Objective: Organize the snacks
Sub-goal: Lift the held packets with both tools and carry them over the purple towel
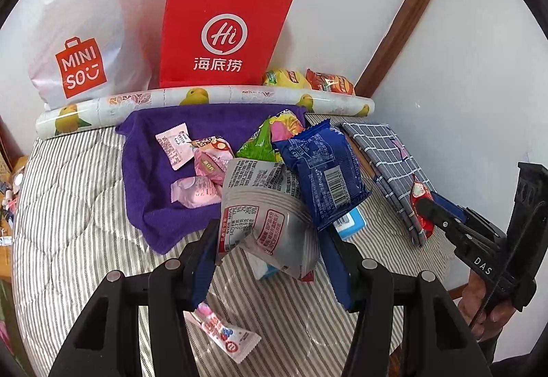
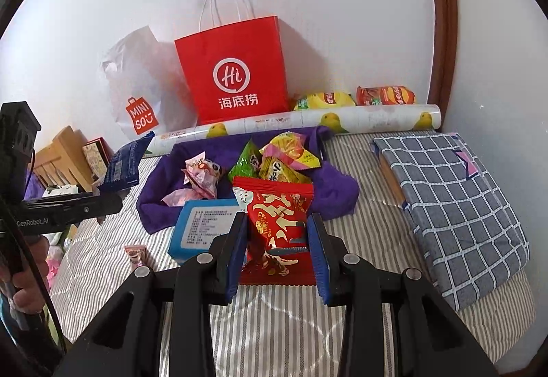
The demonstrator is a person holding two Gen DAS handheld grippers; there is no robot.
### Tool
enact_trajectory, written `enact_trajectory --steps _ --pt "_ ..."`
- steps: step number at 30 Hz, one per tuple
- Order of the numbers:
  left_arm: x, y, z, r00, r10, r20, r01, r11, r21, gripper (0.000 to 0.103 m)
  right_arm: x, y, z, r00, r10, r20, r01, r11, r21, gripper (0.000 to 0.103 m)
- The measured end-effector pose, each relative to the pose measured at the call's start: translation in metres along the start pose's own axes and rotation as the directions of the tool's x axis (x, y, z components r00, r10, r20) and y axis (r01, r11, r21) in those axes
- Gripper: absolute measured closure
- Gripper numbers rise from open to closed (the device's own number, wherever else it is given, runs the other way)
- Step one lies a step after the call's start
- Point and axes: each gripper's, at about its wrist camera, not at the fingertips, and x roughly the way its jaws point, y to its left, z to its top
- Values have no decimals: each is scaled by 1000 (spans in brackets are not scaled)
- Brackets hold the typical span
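Observation:
My left gripper (image 1: pixel 270 240) is shut on a silver-grey snack packet (image 1: pixel 263 212) and a dark blue snack packet (image 1: pixel 322 171), held above the striped bed. It also shows in the right wrist view (image 2: pixel 113 195) with the blue packet (image 2: pixel 125 164). My right gripper (image 2: pixel 277 240) is shut on a red snack packet (image 2: pixel 277 216); it shows in the left wrist view (image 1: pixel 423 209). A purple towel (image 1: pixel 150 178) holds pink (image 1: pixel 202 168), green (image 1: pixel 257 144) and yellow (image 2: pixel 287 151) snacks. A red paper bag (image 1: pixel 222 31) stands at the wall.
A white Miniso bag (image 1: pixel 85 34) leans beside the red bag. A rolled lemon-print sheet (image 1: pixel 205 99) lies along the wall, two chip bags (image 2: pixel 356 98) behind it. A light blue box (image 2: pixel 205 226), a checked folded cloth (image 2: pixel 452 199) and a loose pink sachet (image 1: pixel 222 332) lie on the bed.

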Motion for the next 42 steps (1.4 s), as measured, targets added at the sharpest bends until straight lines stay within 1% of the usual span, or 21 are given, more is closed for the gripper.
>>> enact_trajectory --steps 6,10,16,23,29,35,42 --pt "6 -2 10 1000 22 1 -22 1000 12 49 4 -3 15 1000 -6 4 6 1000 -9 68" --pt "2 2 16 999 43 22 -43 999 11 49 6 -5 24 1000 -12 3 12 1000 -27 68" --pt "3 12 22 999 43 30 -42 999 -16 49 13 -5 32 1000 8 14 -8 1000 -22 68" --pt "3 10 34 998 47 40 -47 999 -10 49 21 -1 40 1000 19 24 -18 999 -26 68" --pt "8 11 45 998 57 38 -56 998 -13 48 28 1 56 999 22 38 -21 999 -28 68" --pt "18 26 55 996 84 31 -83 995 -49 48 43 3 70 999 35 42 -33 999 -34 68" --pt "31 56 69 992 121 25 -117 986 -116 48 76 6 82 998 55 20 -55 998 -40 68"
